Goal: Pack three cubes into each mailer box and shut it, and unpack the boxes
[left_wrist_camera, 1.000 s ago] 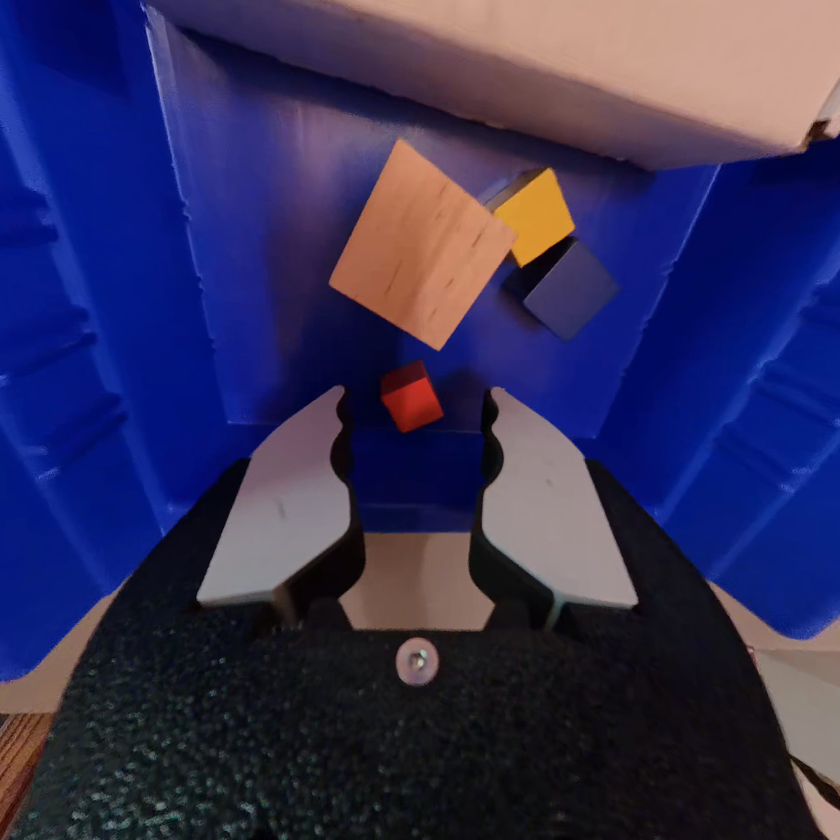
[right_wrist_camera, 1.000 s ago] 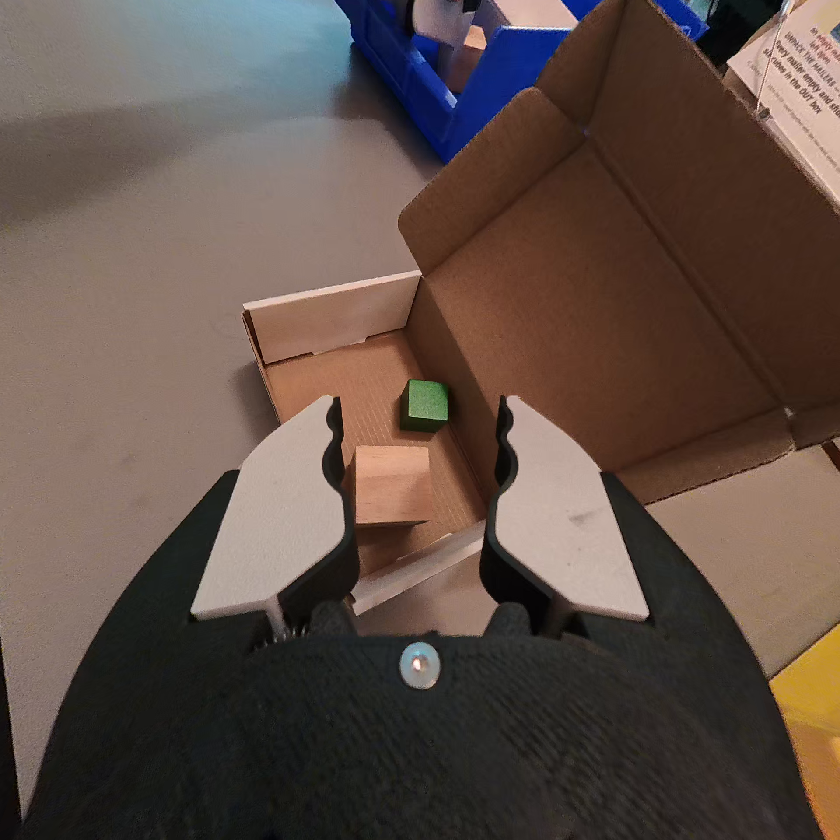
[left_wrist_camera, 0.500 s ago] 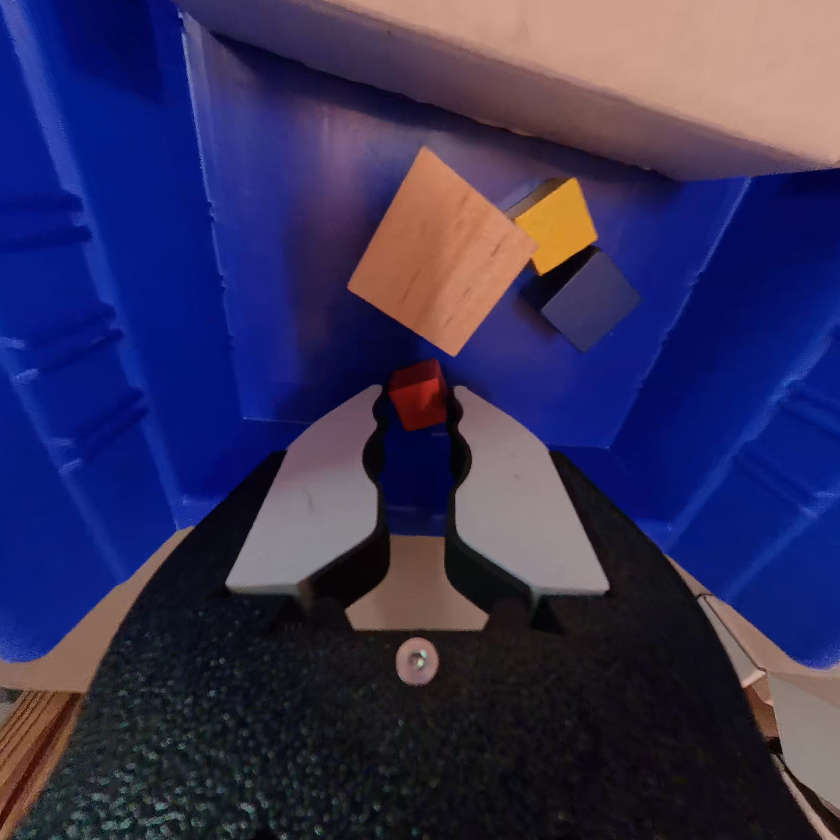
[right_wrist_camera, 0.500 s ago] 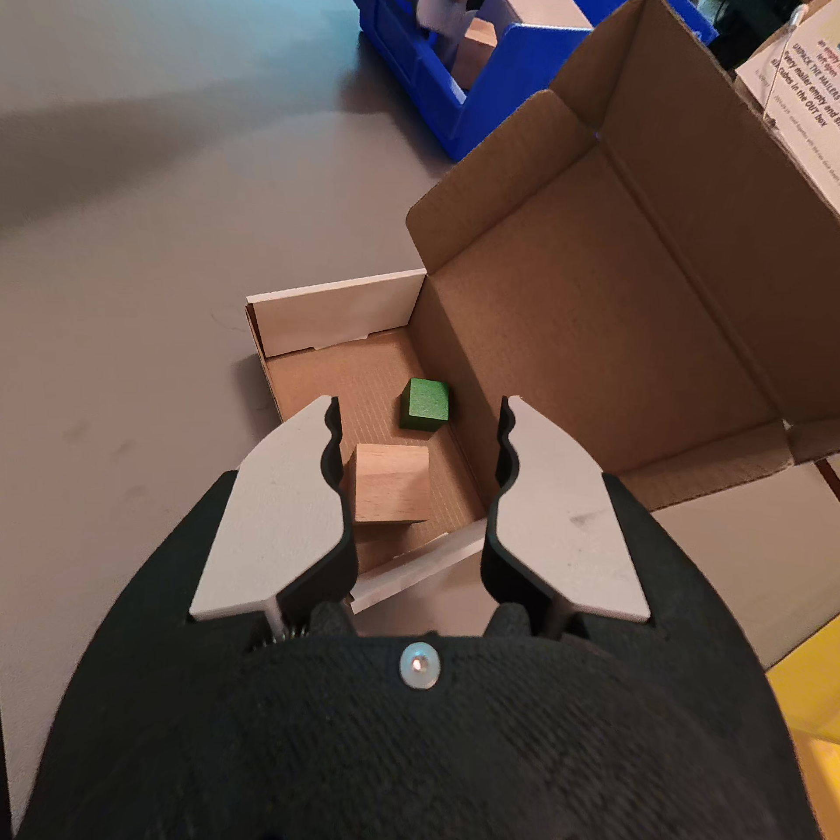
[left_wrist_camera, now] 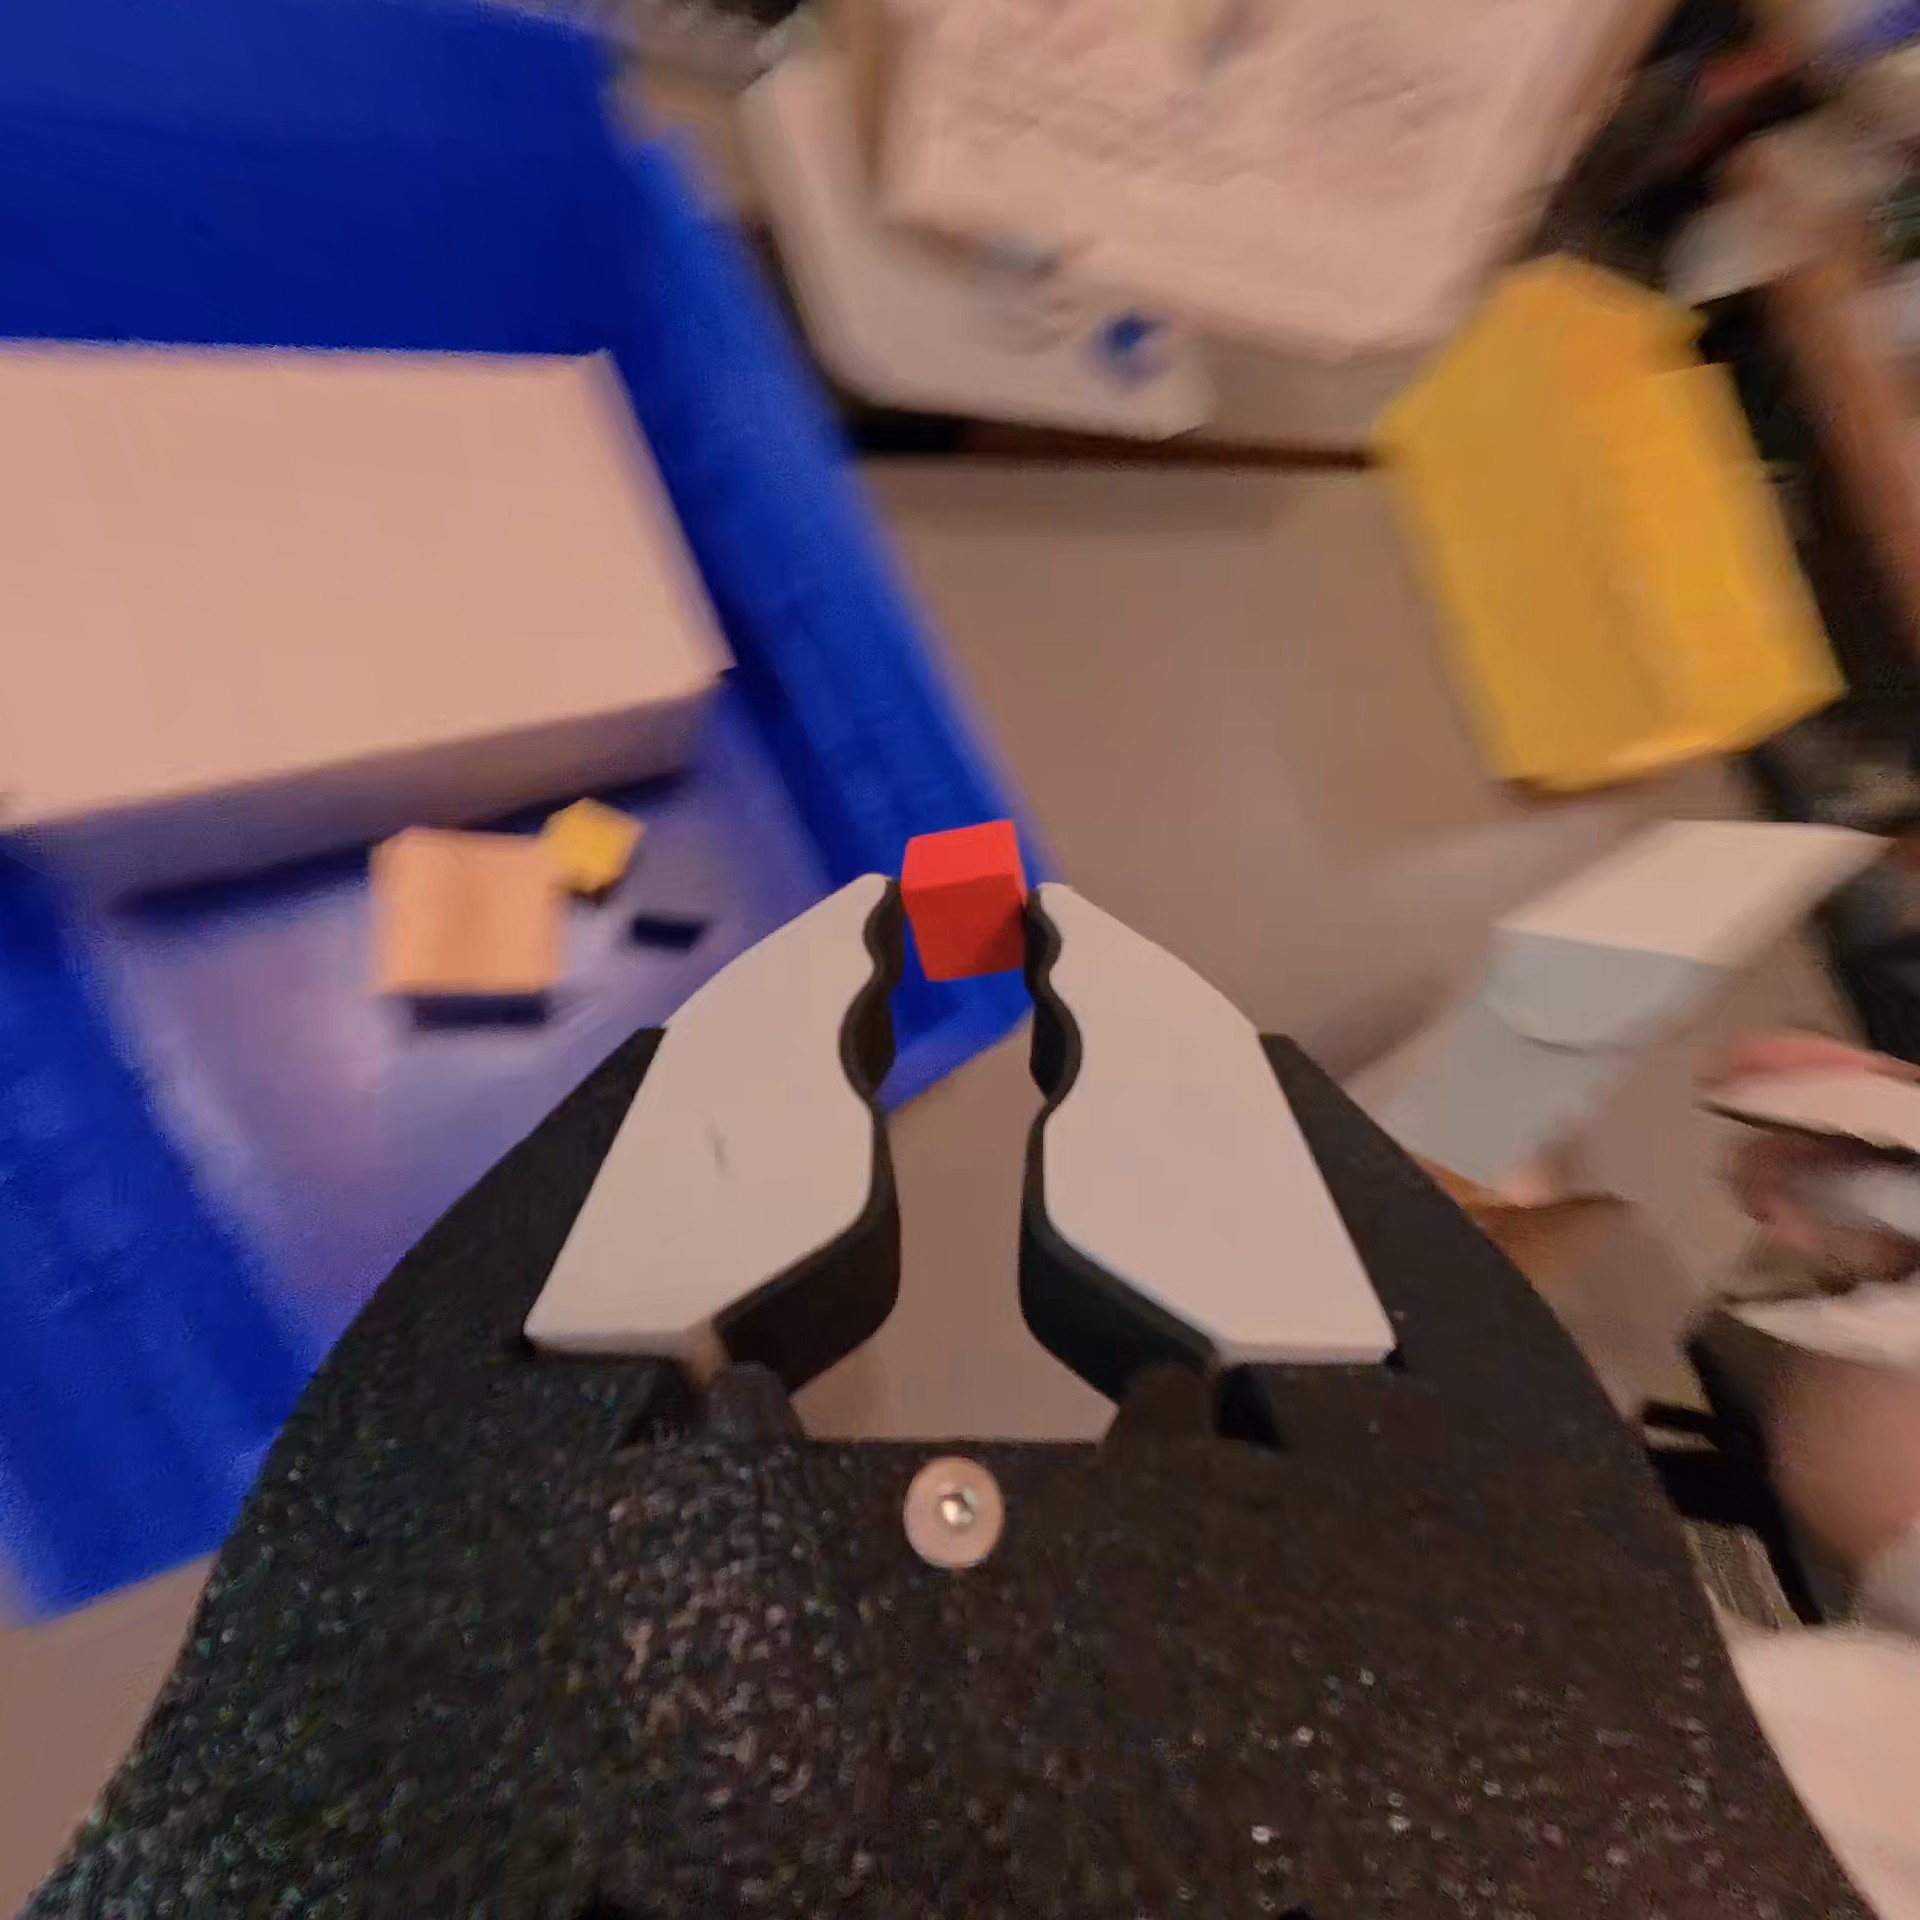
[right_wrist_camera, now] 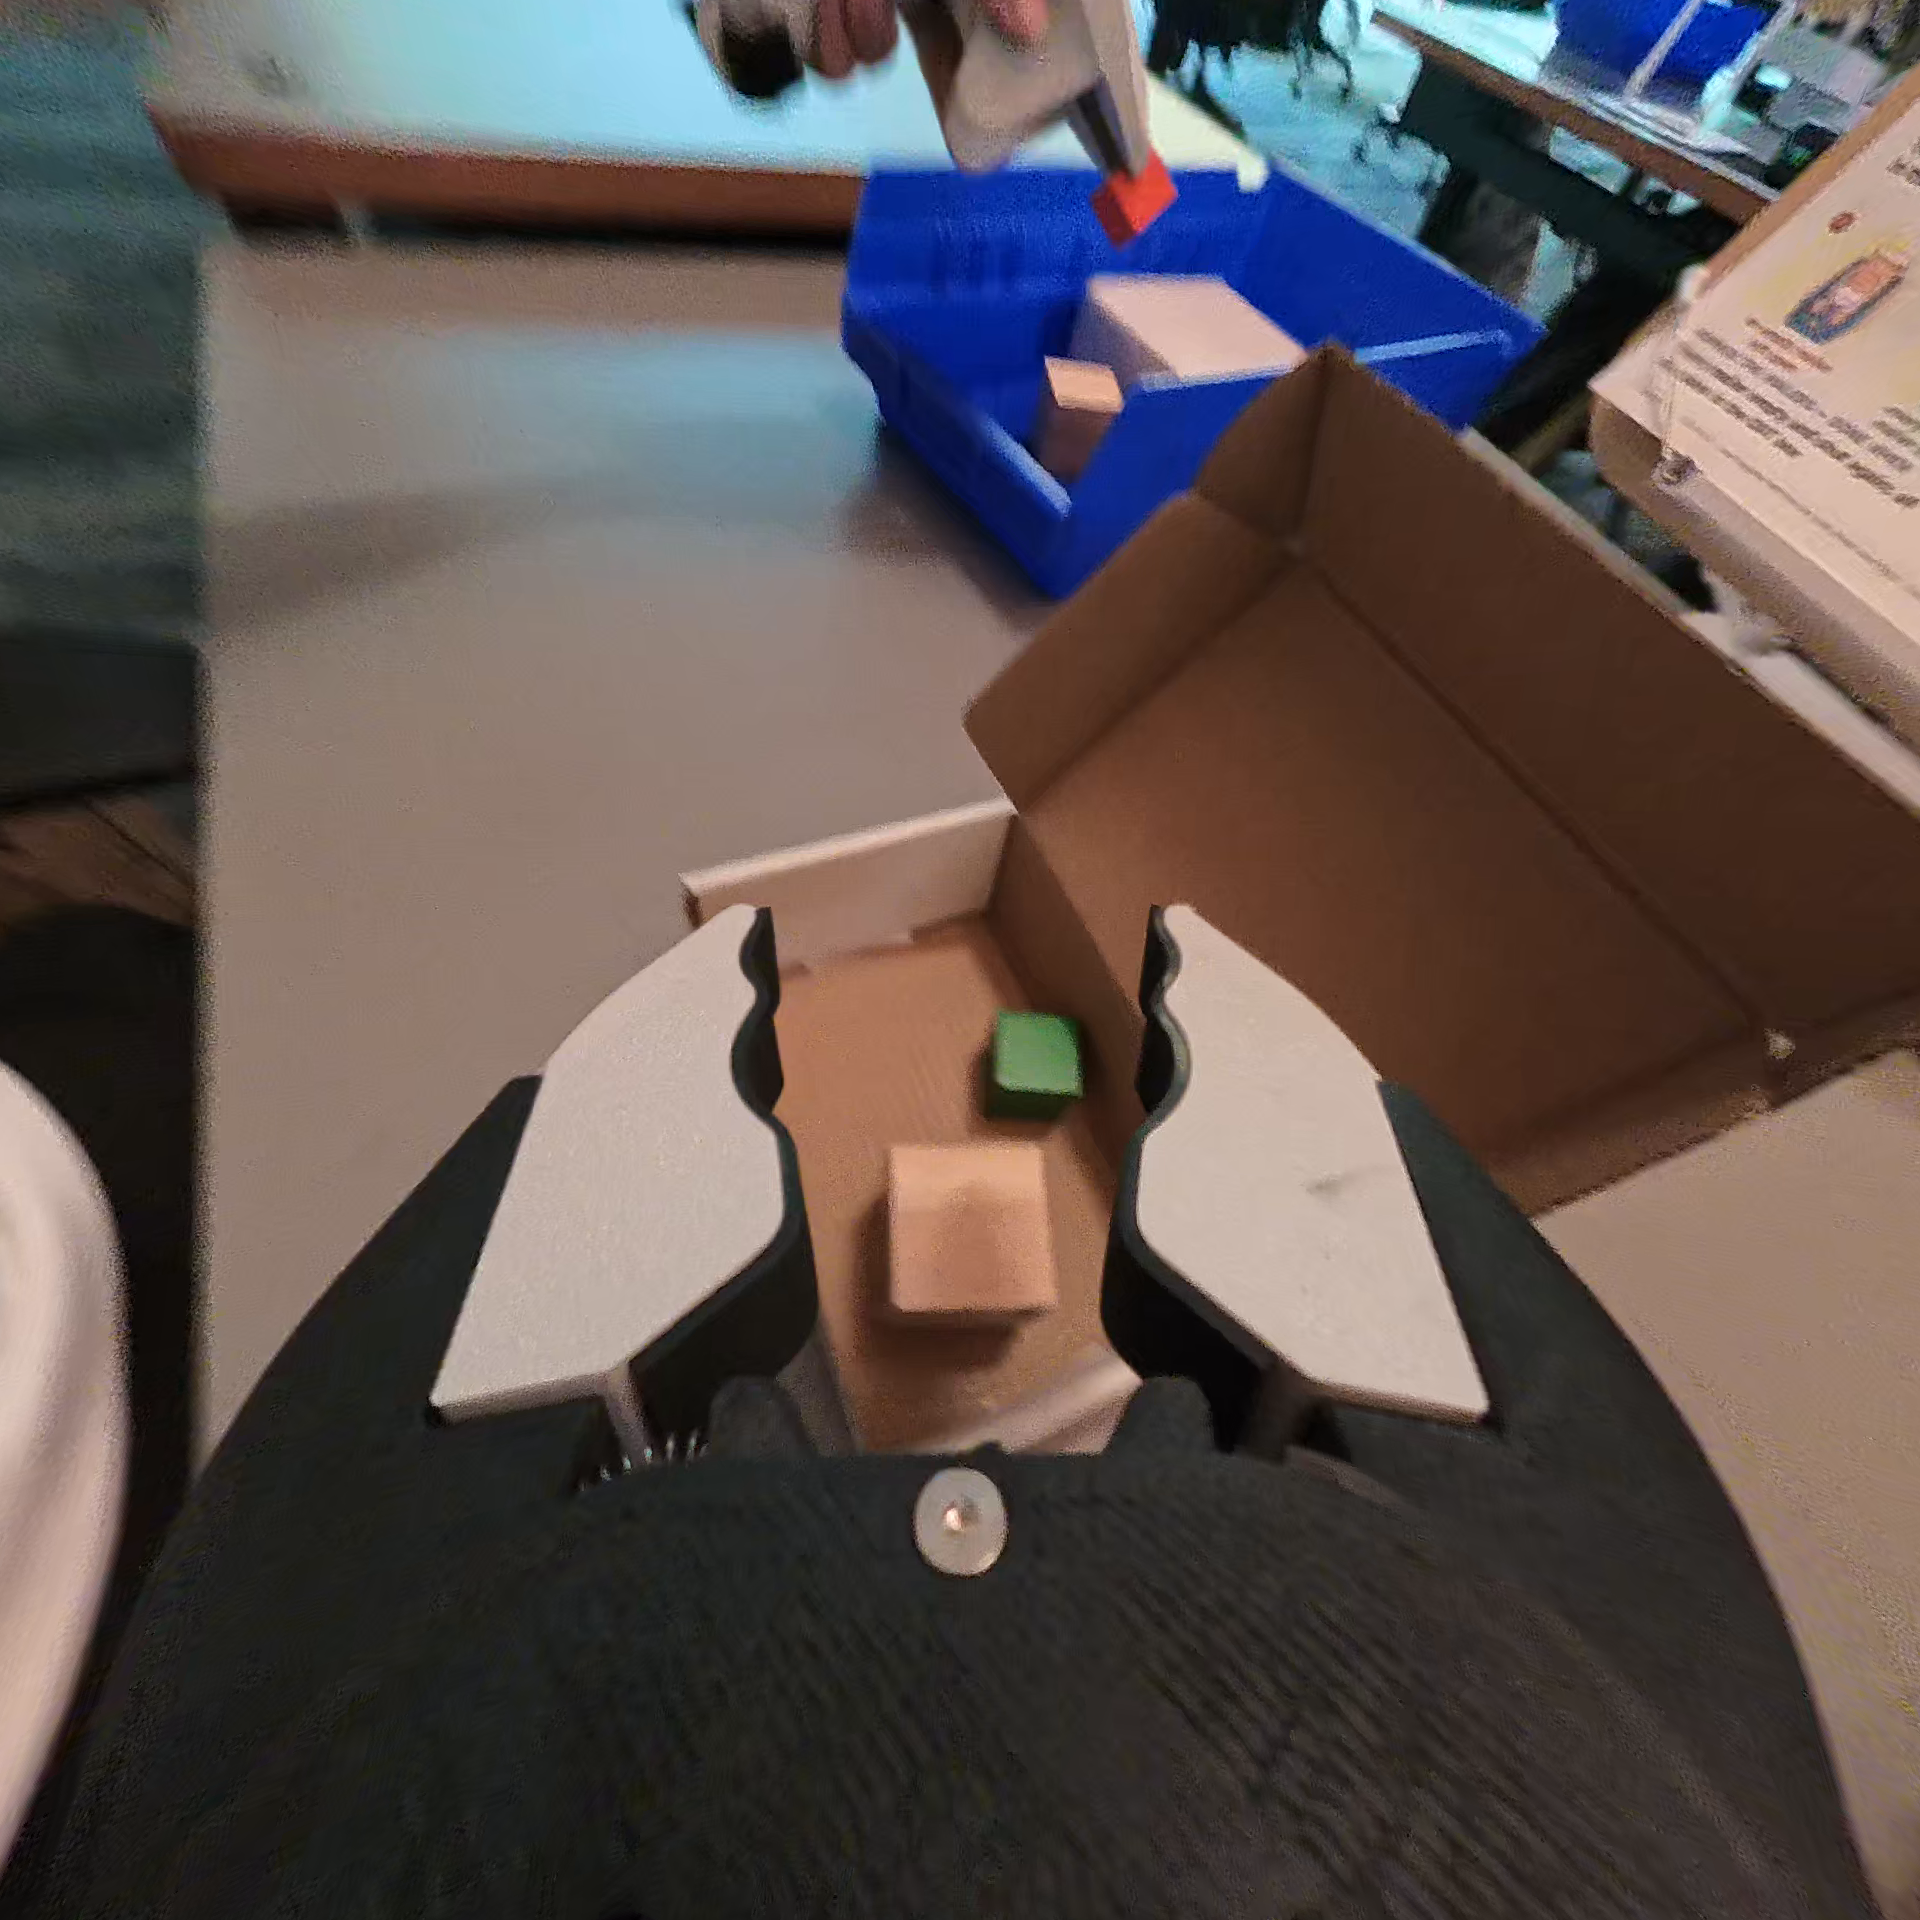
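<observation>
Left gripper (left_wrist_camera: 961, 899): clenched on small red cube (left_wrist_camera: 964, 899), pinched at the very fingertips, cube tilted, corner-down. Lifted clear above blue bin (left_wrist_camera: 831, 582); same grasp seen from afar in right wrist view, red cube (right_wrist_camera: 1135, 200) hanging over the bin (right_wrist_camera: 966, 436). Left view heavily blurred.

Inside bin, left of the left gripper's fingers: large plain wooden cube (left_wrist_camera: 470, 912), small yellow cube (left_wrist_camera: 592, 844) touching its far corner, dark blue cube (left_wrist_camera: 665, 928) just beside, barely legible. White closed mailer box (left_wrist_camera: 312, 582) resting in the bin beyond them. Yellow bin (left_wrist_camera: 1590, 551) well right of the fingertips; pale box (left_wrist_camera: 1621, 997) nearer on the right, detail lost to blur.

Right gripper (right_wrist_camera: 956, 940): released, fingers spread wide, nothing between the pads. Hovering over open cardboard mailer box (right_wrist_camera: 1299, 831), lid raised to the right. Between the fingers, on the box floor: wooden cube (right_wrist_camera: 968, 1242) near the finger roots, green cube (right_wrist_camera: 1034, 1062) farther out, close to the right fingertip and the box's right wall. The two cubes apart, not touching. Grey tabletop (right_wrist_camera: 520, 623) left of the fingers. Printed sheet (right_wrist_camera: 1787, 405) at far right.
</observation>
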Motion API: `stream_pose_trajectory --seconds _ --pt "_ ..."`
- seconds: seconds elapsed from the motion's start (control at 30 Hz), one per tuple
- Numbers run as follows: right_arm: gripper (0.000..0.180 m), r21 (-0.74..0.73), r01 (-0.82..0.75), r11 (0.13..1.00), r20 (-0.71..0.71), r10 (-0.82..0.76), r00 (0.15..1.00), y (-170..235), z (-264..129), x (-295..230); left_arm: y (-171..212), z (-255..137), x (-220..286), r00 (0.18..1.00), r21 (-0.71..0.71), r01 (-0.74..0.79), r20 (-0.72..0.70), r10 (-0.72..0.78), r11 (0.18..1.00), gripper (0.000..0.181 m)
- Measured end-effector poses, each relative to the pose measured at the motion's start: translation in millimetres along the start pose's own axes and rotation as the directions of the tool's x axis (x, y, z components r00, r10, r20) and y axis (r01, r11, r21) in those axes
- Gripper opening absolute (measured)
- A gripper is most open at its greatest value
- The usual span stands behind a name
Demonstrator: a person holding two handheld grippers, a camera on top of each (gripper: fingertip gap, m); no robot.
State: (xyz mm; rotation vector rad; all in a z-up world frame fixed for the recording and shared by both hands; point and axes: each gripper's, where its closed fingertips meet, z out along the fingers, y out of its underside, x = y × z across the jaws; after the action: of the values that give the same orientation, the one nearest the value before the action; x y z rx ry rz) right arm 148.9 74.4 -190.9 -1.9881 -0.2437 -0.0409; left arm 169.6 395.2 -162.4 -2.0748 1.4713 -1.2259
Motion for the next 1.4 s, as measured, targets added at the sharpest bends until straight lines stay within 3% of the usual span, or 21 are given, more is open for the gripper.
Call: stream_pose_trajectory --seconds 0.07,0.17,0.27,0.4,0.57,0.73,0.8,0.83,0.87,0.93,1.0,1.03,1.07,1.17,1.27,1.4 --pt "0.067 0.118 -0.15 0.982 0.127 0.135 0.983 -20 -4 -13 -3 -19 57 0.961 0.175 -0.12 -0.227 0.159 0.977 0.021" --pt "0.07 0.23 -0.418 0.879 0.408 0.303 0.861 -53 -15 -36 21 -47 131 0.805 0.414 -0.278 -0.393 0.445 0.867 0.021" --pt "0.081 0.185 -0.61 0.77 0.6 0.403 0.691 -67 -19 -52 60 -58 187 0.643 0.579 -0.377 -0.399 0.654 0.723 0.021" --pt "0.085 0.1 -0.7 0.707 0.643 0.491 0.588 -67 -5 -61 104 -63 242 0.482 0.741 -0.418 -0.31 0.819 0.526 0.021" --pt "0.069 -0.008 -0.829 0.559 0.759 0.543 0.358 -78 -6 -68 141 -53 272 0.374 0.751 -0.537 -0.194 0.907 0.383 0.021" --pt "0.066 -0.069 -0.826 0.559 0.759 0.567 0.32 -70 4 -77 165 -33 280 0.285 0.664 -0.686 -0.131 0.95 0.297 0.021" --pt "0.062 -0.064 -0.825 0.562 0.752 0.571 0.33 -69 6 -77 172 -26 281 0.26 0.641 -0.713 -0.138 0.956 0.286 0.021" --pt "0.055 -0.057 -0.819 0.571 0.752 0.564 0.341 -68 6 -76 174 -23 280 0.262 0.63 -0.721 -0.138 0.955 0.289 0.021" --pt "0.034 -0.047 -0.811 0.584 0.772 0.536 0.342 -69 3 -77 174 -19 278 0.265 0.615 -0.735 -0.128 0.956 0.286 0.021" --pt "0.029 -0.049 -0.794 0.605 0.757 0.542 0.366 -65 4 -73 174 -13 276 0.309 0.595 -0.731 -0.148 0.94 0.334 0.02" --pt "0.028 -0.007 -0.73 0.683 0.692 0.53 0.489 -55 7 -64 174 -4 270 0.373 0.543 -0.739 -0.163 0.914 0.398 0.022" --pt "0.028 0.023 -0.693 0.72 0.626 0.53 0.571 -48 9 -54 169 1 266 0.402 0.525 -0.749 -0.124 0.907 0.403 0.032" --pt "0.028 0.049 -0.652 0.757 0.529 0.534 0.66 -38 11 -39 165 3 264 0.42 0.524 -0.752 -0.088 0.903 0.4 0.041" --pt "0.029 0.02 -0.462 0.887 0.184 0.451 0.873 1 11 4 149 7 256 0.501 0.516 -0.738 -0.012 0.865 0.435 0.039" --pt "0.029 -0.058 -0.304 0.951 0.021 0.306 0.952 20 9 20 140 18 245 0.577 0.472 -0.726 0.024 0.816 0.5 0.034" --pt "0.029 -0.125 -0.177 0.976 0.057 0.185 0.981 27 25 -2 143 28 240 0.592 0.433 -0.732 0.023 0.805 0.526 0.029"
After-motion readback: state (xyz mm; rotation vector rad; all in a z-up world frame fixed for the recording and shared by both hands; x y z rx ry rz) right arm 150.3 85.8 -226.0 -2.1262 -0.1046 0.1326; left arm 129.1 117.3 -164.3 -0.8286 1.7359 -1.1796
